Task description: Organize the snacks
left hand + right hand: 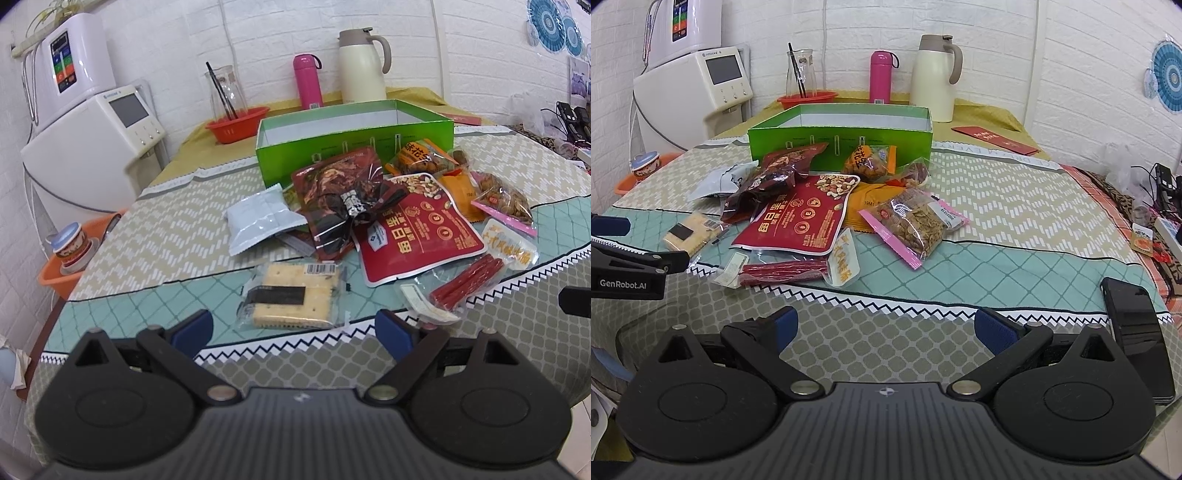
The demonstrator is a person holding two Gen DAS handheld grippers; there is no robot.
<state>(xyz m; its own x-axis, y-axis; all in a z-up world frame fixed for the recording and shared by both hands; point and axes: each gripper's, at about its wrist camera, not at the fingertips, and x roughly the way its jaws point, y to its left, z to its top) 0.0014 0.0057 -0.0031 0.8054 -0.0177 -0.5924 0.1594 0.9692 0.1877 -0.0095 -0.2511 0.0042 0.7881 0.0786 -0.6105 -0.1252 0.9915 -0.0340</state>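
Observation:
A pile of snack packets lies on the table in front of an open green box [354,147] [838,142]. Nearest my left gripper [293,332] is a clear pack of square crackers [295,295] [690,232]. Behind it lie a red nut bag [421,236] [798,221], a dark red jerky bag [343,199], a white packet [258,221], red sausage sticks [465,284] [783,273] and a clear pink-edged bag of chips [916,221]. My left gripper is open and empty just short of the crackers. My right gripper [884,328] is open and empty, nearer the table's front edge.
A pink bottle [308,81], a cream thermos jug [362,70], a glass jar in a red bowl [236,122] stand behind the box. A white appliance [92,147] stands left. A black phone [1137,332] lies at the right front. A red envelope [993,140] lies far right.

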